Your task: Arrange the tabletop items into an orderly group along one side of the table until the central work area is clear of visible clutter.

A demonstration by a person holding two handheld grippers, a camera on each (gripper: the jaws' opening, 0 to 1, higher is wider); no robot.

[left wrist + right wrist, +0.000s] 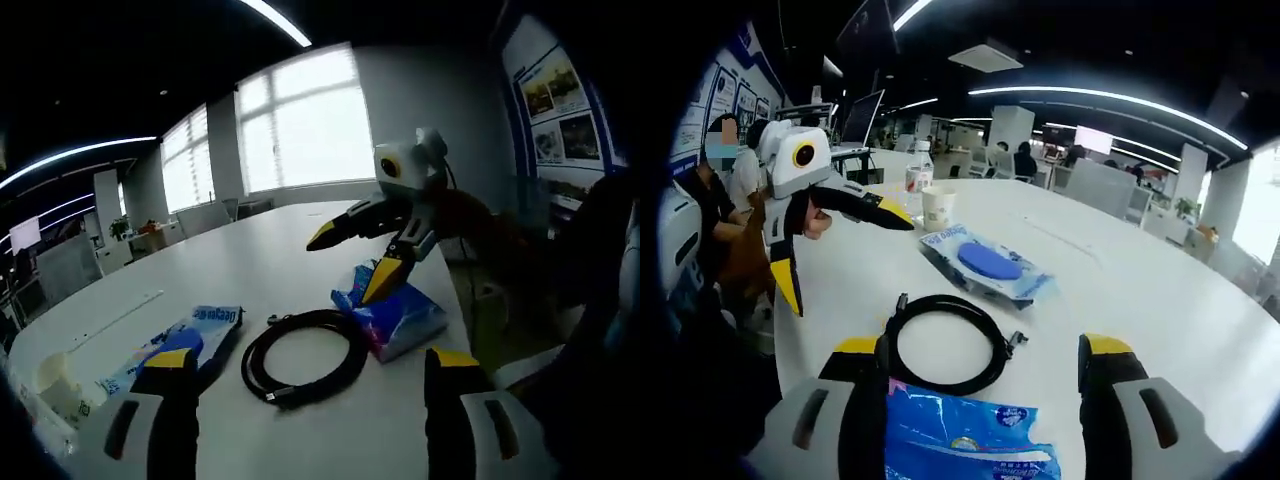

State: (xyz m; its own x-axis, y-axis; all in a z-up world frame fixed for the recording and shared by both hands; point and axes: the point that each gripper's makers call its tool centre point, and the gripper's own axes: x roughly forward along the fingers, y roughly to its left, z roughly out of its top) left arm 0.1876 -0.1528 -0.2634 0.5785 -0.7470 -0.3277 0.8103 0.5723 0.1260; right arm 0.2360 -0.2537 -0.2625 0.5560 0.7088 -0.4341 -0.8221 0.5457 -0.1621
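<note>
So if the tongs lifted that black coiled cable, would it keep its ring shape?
Probably not. The black coiled cable looks thin and loosely looped, with no tie visible, so it would likely sag and uncoil. Its connector ends stick out and might swing.

Blue pack (970, 440) cut off by edge.

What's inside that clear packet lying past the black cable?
A round blue pad shows through the clear packet beyond the coiled cable. Whatever lies beneath the pad is covered.
</note>
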